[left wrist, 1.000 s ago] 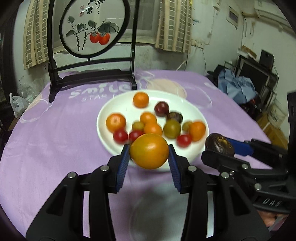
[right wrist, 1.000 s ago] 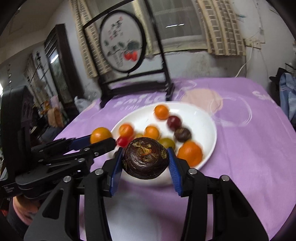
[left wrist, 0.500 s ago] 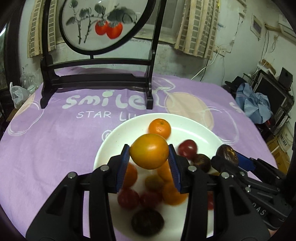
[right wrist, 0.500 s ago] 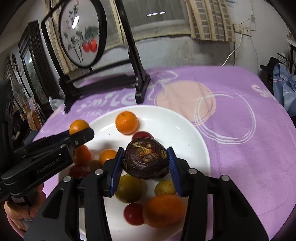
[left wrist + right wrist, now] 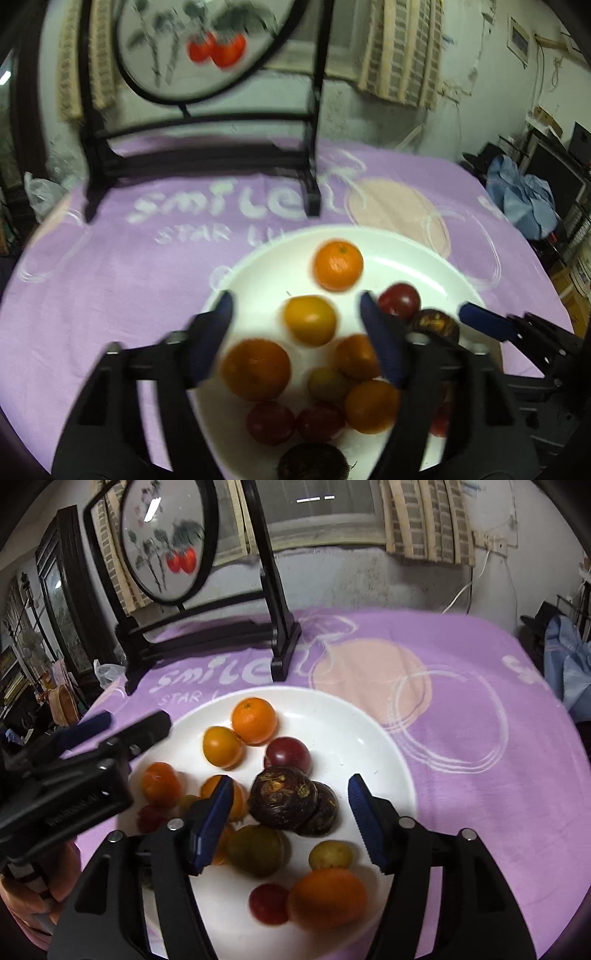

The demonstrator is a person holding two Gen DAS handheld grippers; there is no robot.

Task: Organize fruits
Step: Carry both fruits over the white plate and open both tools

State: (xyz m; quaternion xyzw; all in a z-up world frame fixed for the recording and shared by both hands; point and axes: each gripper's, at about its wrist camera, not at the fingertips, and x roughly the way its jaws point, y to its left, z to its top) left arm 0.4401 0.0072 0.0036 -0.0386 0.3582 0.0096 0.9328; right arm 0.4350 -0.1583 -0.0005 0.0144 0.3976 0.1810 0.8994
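Orange tomato (image 5: pixel 310 319) and dark fruit (image 5: pixel 283 798) now lie released on plate (image 5: pixel 354 734), both grippers' fingers spread.

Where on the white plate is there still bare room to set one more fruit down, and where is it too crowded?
The white plate is bare along its far and right side, between the mandarin, the dark red plum and the rim. The near left is crowded: fruits lie packed around the dark brown fruit, and the left gripper hangs over that edge.

You have one white plate (image 5: pixel 369 738), one purple cloth (image 5: pixel 480 775) and one framed screen (image 5: pixel 166 542). The right wrist view shows you two dark brown fruits (image 5: pixel 282 797).
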